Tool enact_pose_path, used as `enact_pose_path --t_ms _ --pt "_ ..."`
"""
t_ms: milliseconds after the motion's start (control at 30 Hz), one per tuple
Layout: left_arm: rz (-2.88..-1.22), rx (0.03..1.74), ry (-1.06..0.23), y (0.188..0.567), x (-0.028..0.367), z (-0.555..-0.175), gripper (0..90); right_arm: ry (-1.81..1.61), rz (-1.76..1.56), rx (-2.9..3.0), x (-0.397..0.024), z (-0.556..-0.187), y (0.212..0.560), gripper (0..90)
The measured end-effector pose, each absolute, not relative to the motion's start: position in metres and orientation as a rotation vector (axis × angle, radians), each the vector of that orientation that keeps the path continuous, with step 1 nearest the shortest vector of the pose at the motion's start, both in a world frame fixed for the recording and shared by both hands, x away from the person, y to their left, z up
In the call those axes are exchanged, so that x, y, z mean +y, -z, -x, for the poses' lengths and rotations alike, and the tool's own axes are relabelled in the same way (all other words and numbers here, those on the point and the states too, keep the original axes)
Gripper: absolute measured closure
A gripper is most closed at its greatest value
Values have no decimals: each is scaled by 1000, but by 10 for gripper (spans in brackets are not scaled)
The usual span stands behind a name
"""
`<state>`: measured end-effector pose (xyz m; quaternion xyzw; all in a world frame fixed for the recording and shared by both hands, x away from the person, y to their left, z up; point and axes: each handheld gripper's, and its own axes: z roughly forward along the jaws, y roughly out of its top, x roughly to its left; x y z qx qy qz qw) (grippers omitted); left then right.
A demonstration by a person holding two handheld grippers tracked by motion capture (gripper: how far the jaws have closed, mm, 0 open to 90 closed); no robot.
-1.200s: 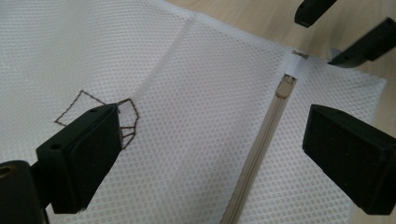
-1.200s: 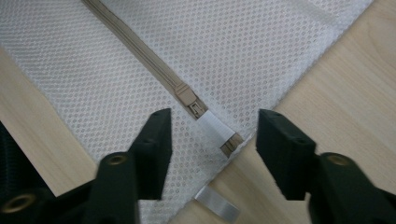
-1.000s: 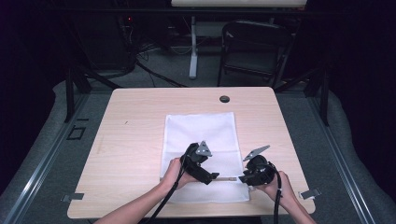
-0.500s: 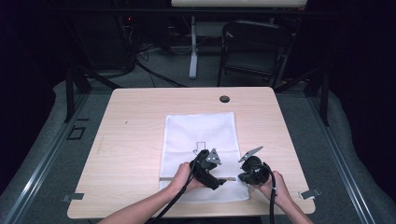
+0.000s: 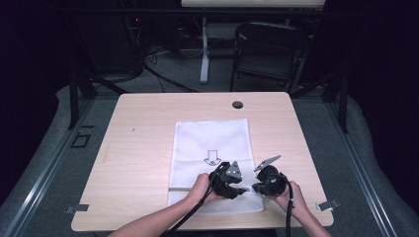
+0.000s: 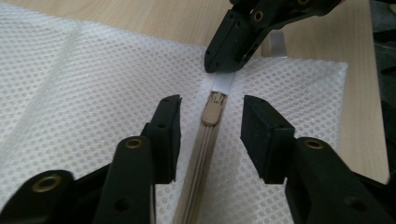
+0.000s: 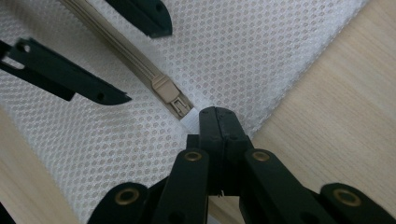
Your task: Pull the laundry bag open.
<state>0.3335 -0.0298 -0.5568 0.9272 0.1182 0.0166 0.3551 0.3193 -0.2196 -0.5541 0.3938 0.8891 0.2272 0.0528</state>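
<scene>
Two grippers on a white mesh bag (image 5: 210, 143), right gripper (image 7: 215, 116) clamping the white tab (image 6: 223, 83), left gripper (image 6: 210, 119) closing, jaws apart astride the beige zipper pull (image 6: 211, 112).

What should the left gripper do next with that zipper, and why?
Probably close the left gripper on the tan zipper slider: it lies between the open fingers, which have just been closing, while the right gripper pins the white tab of the white mesh bag.
</scene>
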Motion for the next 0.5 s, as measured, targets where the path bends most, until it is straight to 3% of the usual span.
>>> enact_pose_path --t_ms 367,500 --pt "-2407 308 -25 567 -41 -335 771 -688 -1204 2691 -218 -318 554 900" --pt "-2421 294 -25 570 -44 -335 797 -696 -1204 2698 -217 -318 554 900"
